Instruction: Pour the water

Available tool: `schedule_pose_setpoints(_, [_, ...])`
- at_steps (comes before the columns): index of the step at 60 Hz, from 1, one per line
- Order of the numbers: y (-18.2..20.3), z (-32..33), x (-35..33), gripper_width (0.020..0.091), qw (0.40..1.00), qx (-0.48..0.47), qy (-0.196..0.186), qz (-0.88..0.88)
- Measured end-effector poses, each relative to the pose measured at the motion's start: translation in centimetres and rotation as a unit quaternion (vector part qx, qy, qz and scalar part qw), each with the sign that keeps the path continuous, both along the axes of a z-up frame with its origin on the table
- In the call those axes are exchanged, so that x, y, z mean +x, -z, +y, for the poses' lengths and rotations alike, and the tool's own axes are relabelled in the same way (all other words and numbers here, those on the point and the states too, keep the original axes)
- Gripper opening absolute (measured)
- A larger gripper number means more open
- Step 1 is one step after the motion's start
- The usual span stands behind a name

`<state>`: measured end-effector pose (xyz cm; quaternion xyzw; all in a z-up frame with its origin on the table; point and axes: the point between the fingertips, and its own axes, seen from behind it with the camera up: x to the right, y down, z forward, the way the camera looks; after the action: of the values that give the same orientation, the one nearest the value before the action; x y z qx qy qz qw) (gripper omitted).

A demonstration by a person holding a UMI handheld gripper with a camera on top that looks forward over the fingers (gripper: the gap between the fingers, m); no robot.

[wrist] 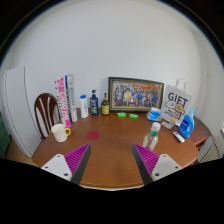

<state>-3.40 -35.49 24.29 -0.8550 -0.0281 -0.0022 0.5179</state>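
1. Gripper view is directed along both fingers of the hand-held gripper [111,163], across a round wooden desk [110,150] toward a white wall.
2. The hand-held gripper is seen spread apart, with nothing between its two pink pads [76,157]; only bare desk surface lies in the gap.
3. A clear bottle [153,134] with a white cap is observed upright on the desk, just ahead of the right finger. Its contents cannot be determined.
4. A white mug [61,132] is noted well ahead of the left finger, near the desk's left edge. Its interior is not visible.
5. Three bottles are recorded at the rear left: a white one [83,105], a dark blue one [94,103] and a small dark one [105,104]. Fill levels cannot be told.
6. A red round item [93,134] lies flat on the desk between the mug and the clear bottle.
7. A framed picture [135,95] is propped against the wall at the rear centre, with two small green items [126,115] in front of it.
8. A white box printed "GIFT" [178,101] and several blue items [186,125] are crowded at the rear right.
9. A wooden chair [45,109] stands beyond the desk's left edge.
10. Open desk surface is found in the centre, between the fingers and the rear row.
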Motion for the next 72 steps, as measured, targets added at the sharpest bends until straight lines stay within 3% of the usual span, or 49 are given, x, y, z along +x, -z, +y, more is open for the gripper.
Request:
schedule_pose_setpoints(17, [10.0,5.9,13.8,0.0856,0.999,-0.009,0.043,-0.010])
schedule_pose_setpoints(37, [16.0,17.7,20.3,0.0850,0.999,0.033,0.035,0.005])
schedule_pose_setpoints(40, [16.7,18.8,20.2,0.0801,0.999,0.037,0.026,0.011])
schedule_pose_setpoints(49, [18.4,20.3,19.0,0.0552,0.999,0.036,-0.006,0.025])
schedule_pose_setpoints(63, [18.3,20.6,19.3,0.0432,0.999,0.044,0.000,0.020])
schedule_pose_setpoints(72, [17.0,21.3,19.7,0.0432,0.999,0.040,0.007,-0.014])
